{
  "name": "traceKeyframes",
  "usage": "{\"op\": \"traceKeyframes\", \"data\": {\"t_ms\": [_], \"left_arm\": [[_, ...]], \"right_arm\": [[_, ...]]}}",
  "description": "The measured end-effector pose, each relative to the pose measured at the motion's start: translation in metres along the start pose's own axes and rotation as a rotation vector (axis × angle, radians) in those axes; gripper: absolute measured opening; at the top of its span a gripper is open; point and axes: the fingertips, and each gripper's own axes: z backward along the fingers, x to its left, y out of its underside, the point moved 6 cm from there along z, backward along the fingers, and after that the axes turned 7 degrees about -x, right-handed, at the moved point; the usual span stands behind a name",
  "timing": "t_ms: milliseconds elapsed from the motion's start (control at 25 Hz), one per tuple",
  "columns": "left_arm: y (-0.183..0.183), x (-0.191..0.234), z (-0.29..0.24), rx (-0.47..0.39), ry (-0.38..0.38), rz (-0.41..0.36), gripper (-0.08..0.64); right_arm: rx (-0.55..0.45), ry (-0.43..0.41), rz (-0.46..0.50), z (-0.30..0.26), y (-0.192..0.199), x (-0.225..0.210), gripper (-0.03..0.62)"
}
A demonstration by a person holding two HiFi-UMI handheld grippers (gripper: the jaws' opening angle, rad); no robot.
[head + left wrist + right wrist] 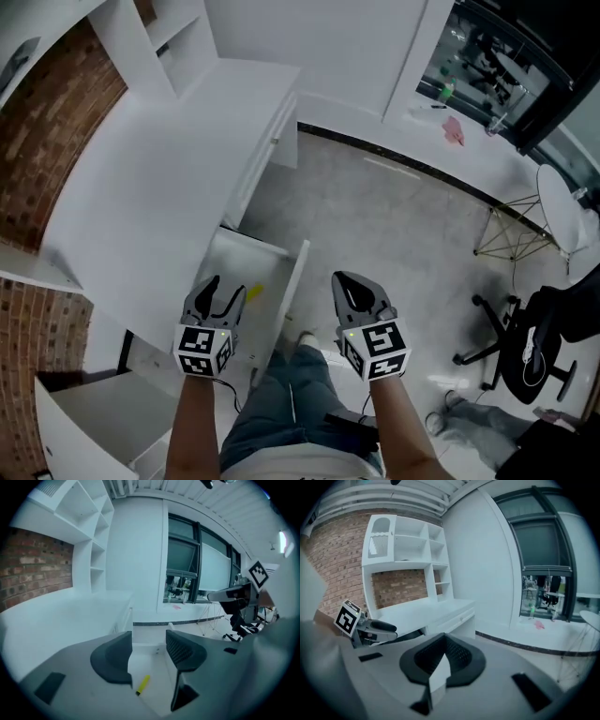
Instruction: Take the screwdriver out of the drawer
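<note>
Both grippers empty: left gripper [223, 286] wide open above the open drawer [300, 272], right gripper [352, 281] closed. Approach step; next, lower left onto the apparent yellow screwdriver [143, 684] on the drawer floor, then clamp.

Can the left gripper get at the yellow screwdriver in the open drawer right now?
Probably yes. The drawer stands open, the screwdriver lies uncovered inside, and the left gripper hangs above it, fingers apart, with nothing in the way.
</note>
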Motion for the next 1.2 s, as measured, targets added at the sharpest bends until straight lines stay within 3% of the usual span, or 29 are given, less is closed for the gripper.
{"op": "traceKeyframes", "data": {"t_ms": [440,840,1040,1120,1200], "left_arm": [[0.111,0.011,-0.07,0.323,0.136,-0.011,0.212],[0.199,0.018,-0.118,0.599,0.238,-0.098,0.204],[0.216,0.022,-0.127,0.649,0.219,-0.181,0.13],[0.217,0.025,-0.127,0.648,0.203,-0.182,0.081],[0.218,0.026,-0.125,0.656,0.212,-0.159,0.078]], "right_arm": [[0.165,0.131,-0.137,-0.019,0.102,-0.005,0.012],[0.259,0.26,-0.284,-0.023,0.187,-0.007,0.012],[0.276,0.302,-0.307,-0.02,0.205,-0.009,0.012],[0.279,0.313,-0.313,-0.017,0.208,-0.009,0.012],[0.286,0.316,-0.315,-0.014,0.209,-0.007,0.012]]}}
